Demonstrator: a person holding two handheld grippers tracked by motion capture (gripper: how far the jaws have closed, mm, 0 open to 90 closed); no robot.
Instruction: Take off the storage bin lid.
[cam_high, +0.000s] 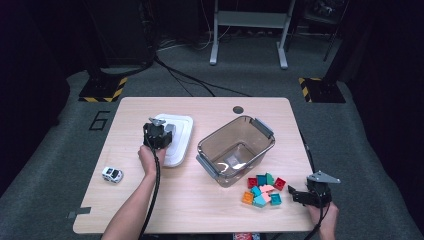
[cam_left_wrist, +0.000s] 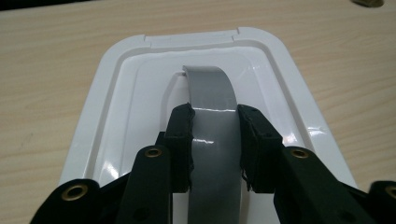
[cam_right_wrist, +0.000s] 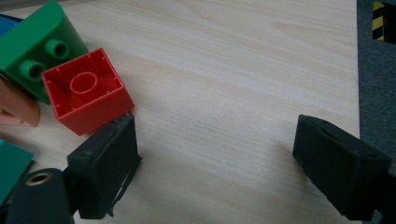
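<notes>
While the left side of the pale wooden table (cam_high: 200, 210) is mostly bare, a small white toy car (cam_high: 112, 174) sits near the front-left edge. Just right of it and farther back lies a glossy white rectangular plastic lid (cam_left_wrist: 116, 93), flat on the wood, with a grey strap handle (cam_left_wrist: 212, 126) arching over its middle. The left gripper (cam_left_wrist: 215, 140) is down on that lid with its black jaws clenched on the grey handle, one pad pressing each side of it.

Moving right, a clear smoky plastic storage bin with grey latches (cam_high: 236, 149) stands open at the table's middle, just beside the lid. Near its front-right corner there's a pile of chunky toy building blocks (cam_high: 262, 190) in red, green, teal, orange and pink.

At the near-right corner, the right gripper (cam_right_wrist: 215, 158) sits low over the wood, jaws spread wide with nothing between them. A red block (cam_right_wrist: 86, 91) lies upside down just beside its left pad, a green block (cam_right_wrist: 32, 44) touching behind it.
</notes>
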